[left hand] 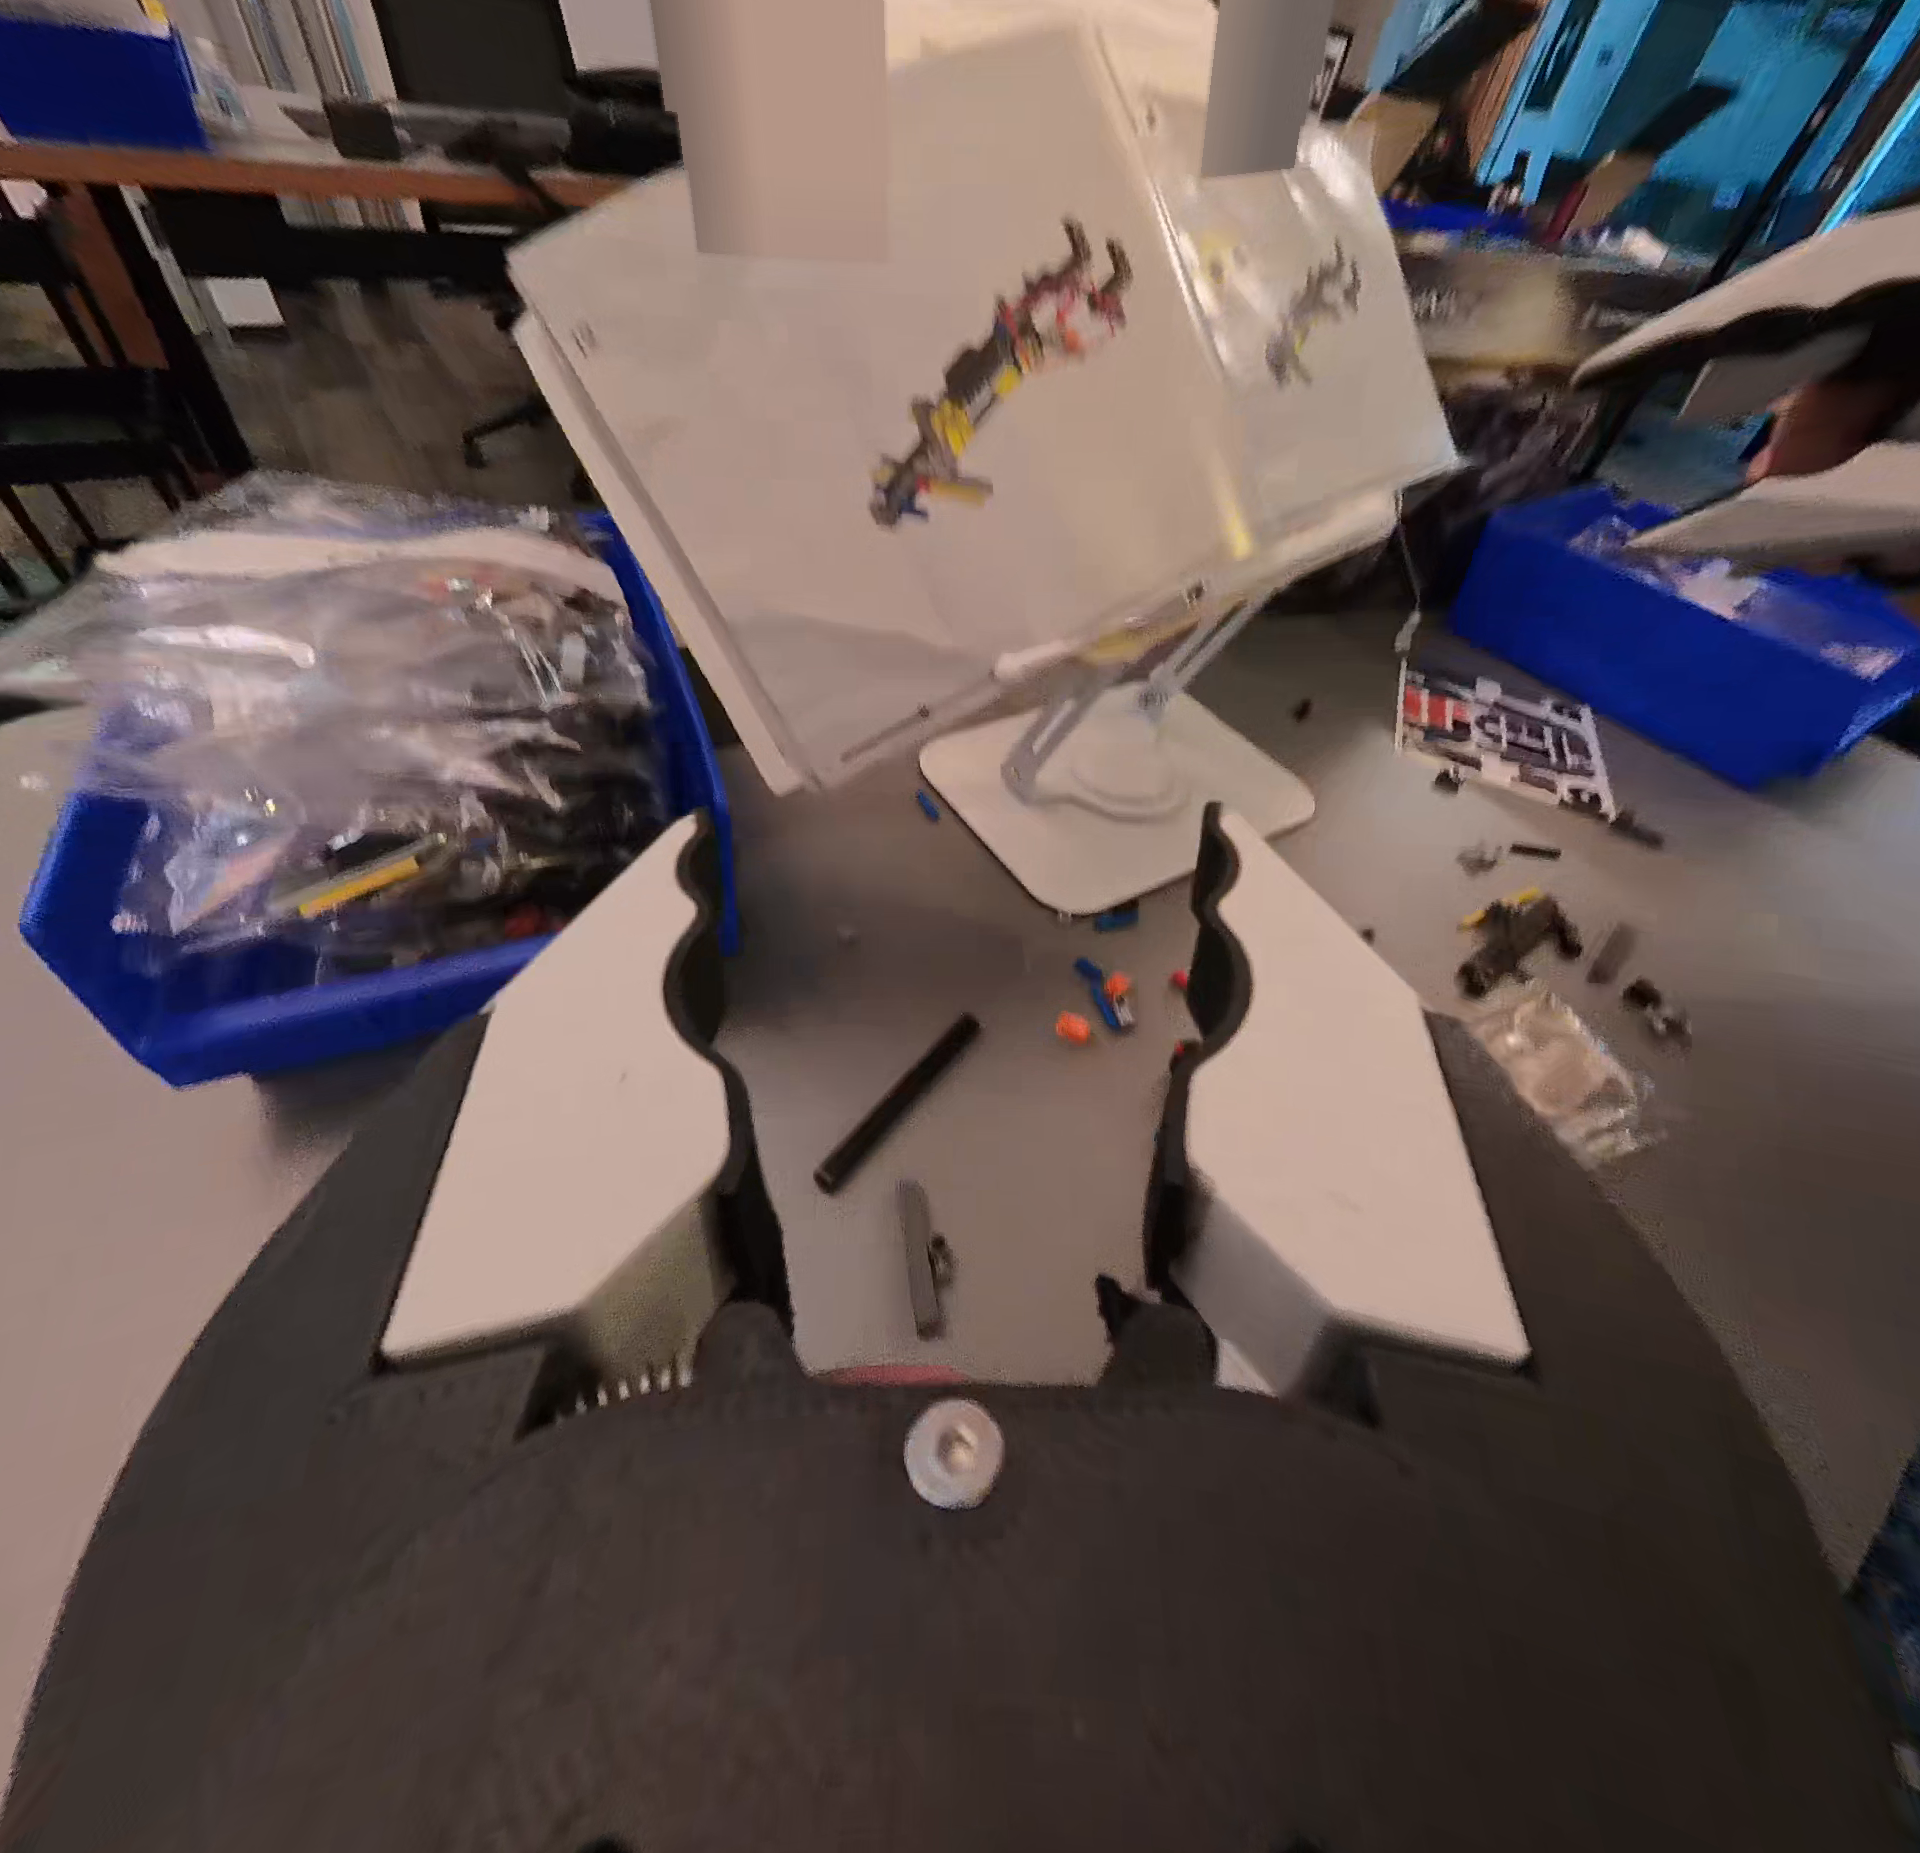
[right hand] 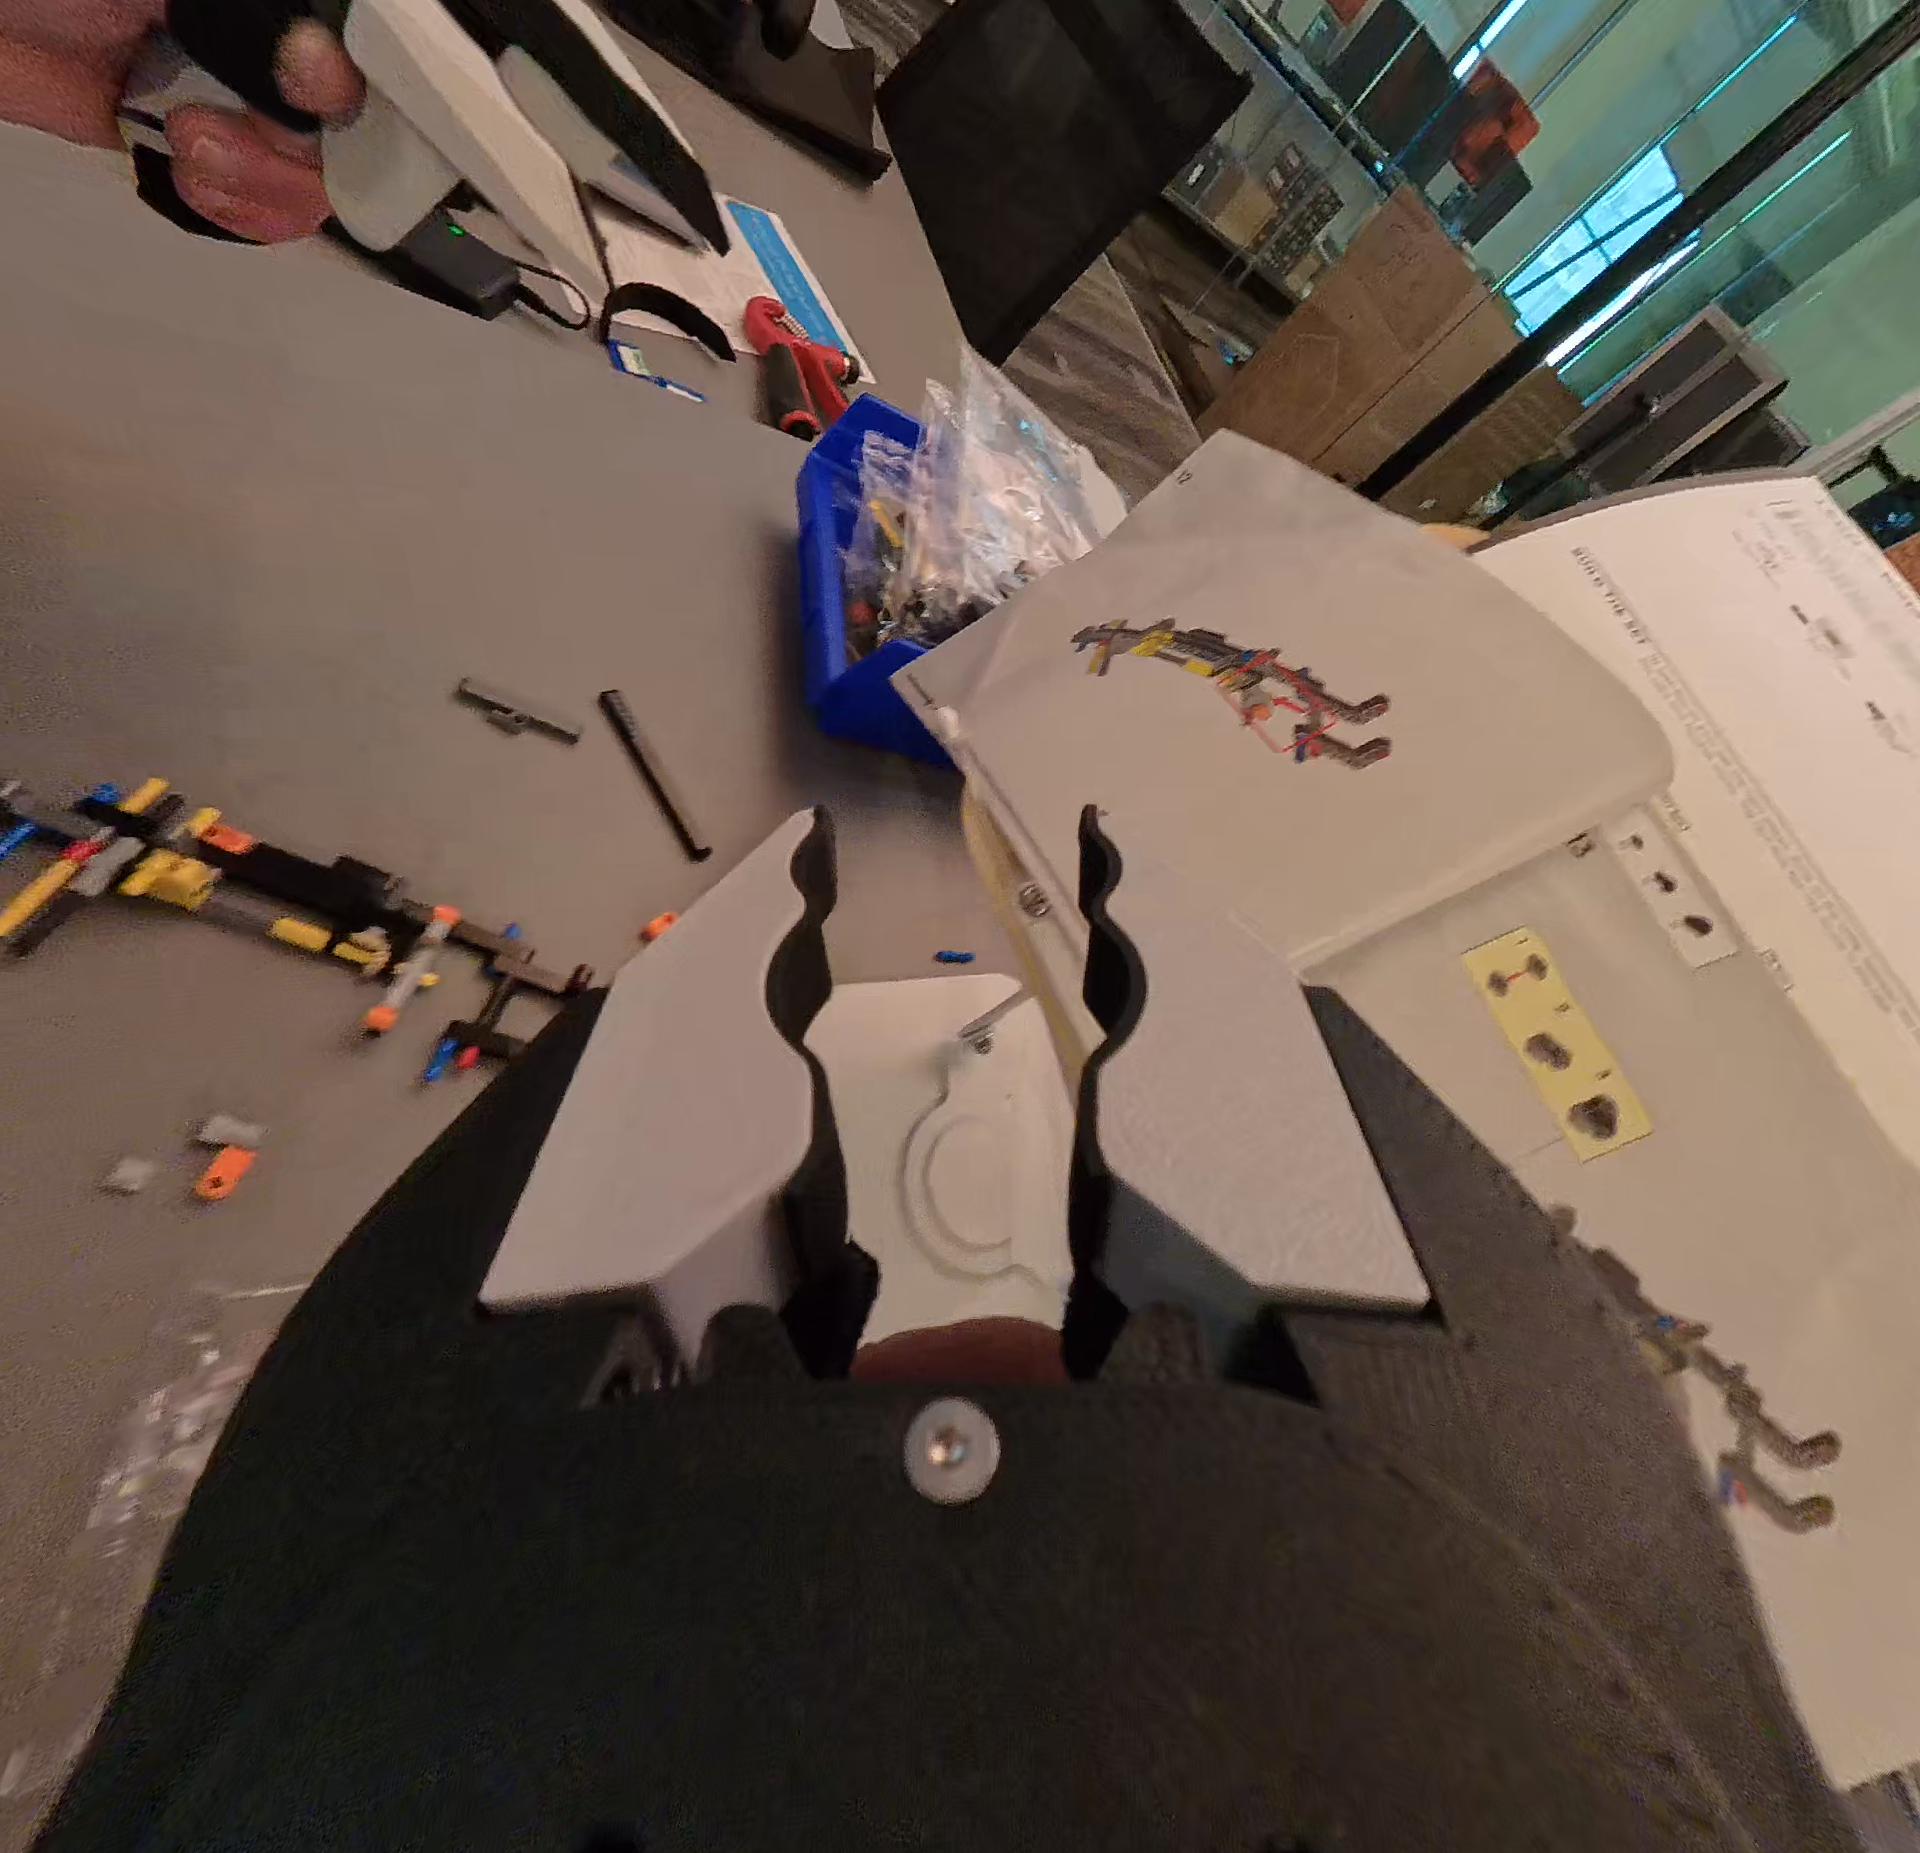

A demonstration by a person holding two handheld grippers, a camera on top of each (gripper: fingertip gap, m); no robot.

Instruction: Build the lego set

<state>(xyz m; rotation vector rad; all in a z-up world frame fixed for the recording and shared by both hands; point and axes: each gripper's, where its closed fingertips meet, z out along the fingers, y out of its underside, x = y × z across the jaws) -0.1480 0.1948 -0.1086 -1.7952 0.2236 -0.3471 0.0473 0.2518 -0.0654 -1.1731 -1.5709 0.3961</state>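
Left wrist view: left gripper [left hand: 951, 930] hovers with its jaws spread and empty above the grey table [left hand: 208, 1232]. A black axle [left hand: 899, 1102] and a grey beam [left hand: 920, 1258] lie directly below; the instruction booklet [left hand: 935, 453] stands on a stand behind.

Right wrist view: right gripper [right hand: 956, 837] is likewise parted and empty, aimed at the booklet. The partly built lego assembly [right hand: 260, 889] lies well to its left. Judged step: consulting instructions. The next move calls for picking the required part.
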